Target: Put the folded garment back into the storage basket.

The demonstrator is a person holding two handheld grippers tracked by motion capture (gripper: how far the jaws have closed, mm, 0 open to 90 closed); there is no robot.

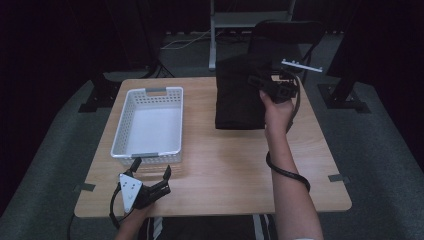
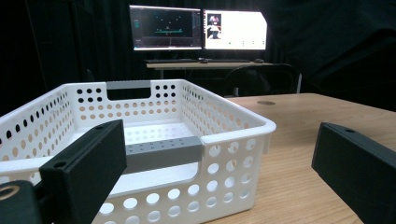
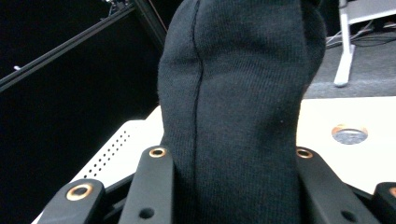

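The left gripper sits at the near left corner of the wooden desk, just in front of the basket, with its jaws spread wide apart and nothing between them. In the left gripper view the same gripper looks past its two black jaws at the basket's near wall.

The white perforated plastic basket stands on the left half of the desk, long side running away from the person. It has grey handle bars at both short ends (the near bar is seen close up in the left gripper view) and its floor is bare.

To the right, a folded black knit garment lies on the far middle of the desk, well apart from the basket. The right gripper is held by the person's right hand at the garment's far right edge. In the right gripper view its jaws are clamped on a bunched fold of the black knit fabric, which rises between them.
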